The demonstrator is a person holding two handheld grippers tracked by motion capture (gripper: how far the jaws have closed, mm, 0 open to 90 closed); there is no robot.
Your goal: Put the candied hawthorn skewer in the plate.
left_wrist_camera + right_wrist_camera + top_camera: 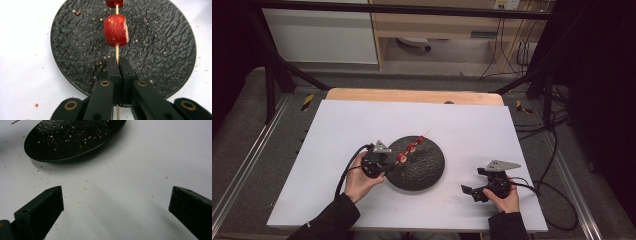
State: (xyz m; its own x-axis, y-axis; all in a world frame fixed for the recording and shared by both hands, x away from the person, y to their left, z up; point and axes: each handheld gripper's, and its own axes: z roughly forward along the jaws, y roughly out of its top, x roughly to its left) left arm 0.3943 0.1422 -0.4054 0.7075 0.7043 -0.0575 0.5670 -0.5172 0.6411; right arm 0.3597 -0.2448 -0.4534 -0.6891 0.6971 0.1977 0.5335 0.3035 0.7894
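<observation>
Black textured round plate [424, 172], flat on the white tabletop [462, 125], taken here as the landmark. Wooden skewer [117, 53]: thin stick, threaded with red strawberry pieces [115, 30], lying above the plate's left half and running from its near-left edge toward its far rim; in the high view three red pieces [411, 148] show along it, the pointed tip reaching just past the far rim. In the left gripper view the nearest piece sits on the stick a little beyond the fingers, a second piece farther along at the top edge; whether the fruit touches the plate cannot be told. Left gripper [119, 65]: at the plate's near-left edge, held in the person's left hand [357, 182], fingers closed tight on the skewer's bare lower end, the stick passing between the pads and out behind them. Right gripper [473, 191]: on the right of the plate, well apart from it, held in the person's right hand [507, 200] low over the tabletop; fingers [43, 207] spread wide with nothing between them, bare tabletop below. Crumbs: pale and reddish specks scattered over the plate's surface and on the tabletop near its right and near rims.
</observation>
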